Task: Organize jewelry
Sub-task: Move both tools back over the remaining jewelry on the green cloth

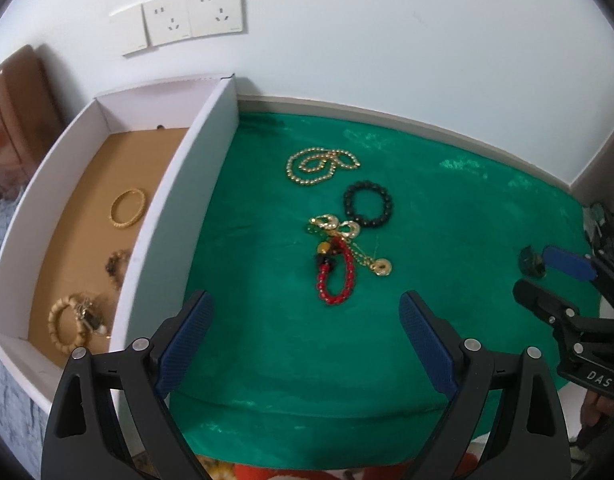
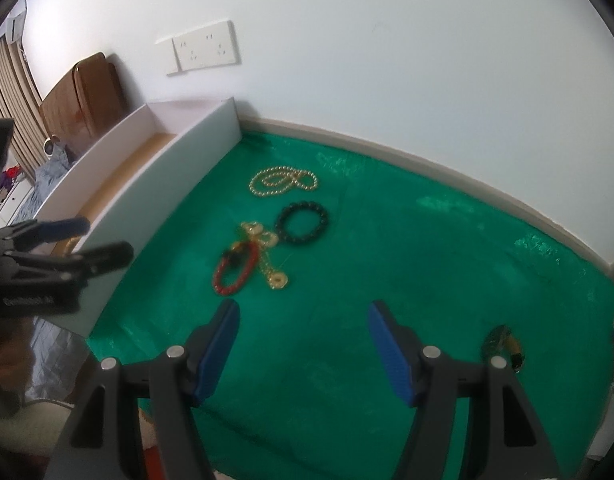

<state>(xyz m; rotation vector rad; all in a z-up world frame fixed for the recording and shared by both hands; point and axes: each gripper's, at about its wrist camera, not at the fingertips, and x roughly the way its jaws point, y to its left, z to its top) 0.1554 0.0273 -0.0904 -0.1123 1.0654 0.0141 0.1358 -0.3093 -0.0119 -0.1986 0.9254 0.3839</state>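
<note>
Green cloth (image 1: 427, 208), red bracelet (image 1: 335, 276), black bracelet (image 1: 367, 205), gold necklace (image 1: 319, 166), white box (image 1: 175, 216)

Even, soft indoor light, no hard shadows. Mild sheen patches on green cloth (image 1: 387, 340) near far and right edges. Strong fisheye bend, black vignette at corners. Left wrist view sharp; right wrist view softer, left gripper (image 2: 103, 240) at its left edge blurred.
</note>
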